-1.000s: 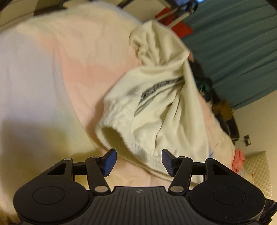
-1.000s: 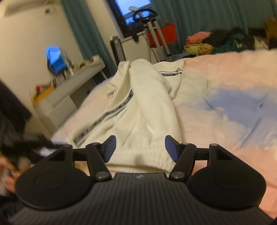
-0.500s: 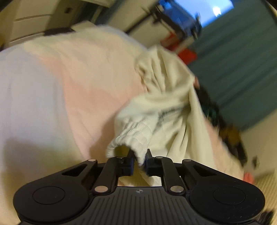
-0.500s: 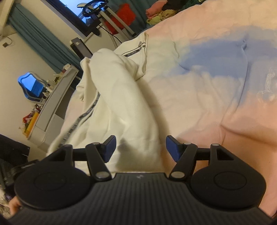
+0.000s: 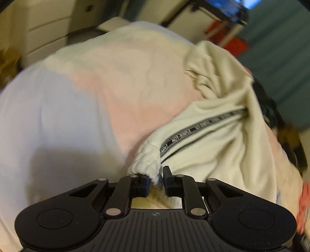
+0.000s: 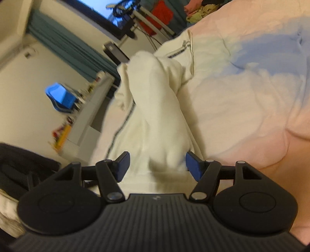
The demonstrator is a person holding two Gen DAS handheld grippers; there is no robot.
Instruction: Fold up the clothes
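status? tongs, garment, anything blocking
Left tongs just reopened partway, ribbed cuff between pads. Right tongs open over cream garment. Nothing blocking on bedspread.

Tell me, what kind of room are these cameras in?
Most likely a bedroom in a home: the cream sweatpants lie on a bed with a pink-and-blue duvet, teal curtains hang by a window, and more clothes are piled past the bed.

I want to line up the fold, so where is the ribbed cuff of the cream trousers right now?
In the left wrist view the ribbed cuff sits low and centre, just ahead of the left gripper, its tip between the jaws, on the pink and blue blanket.
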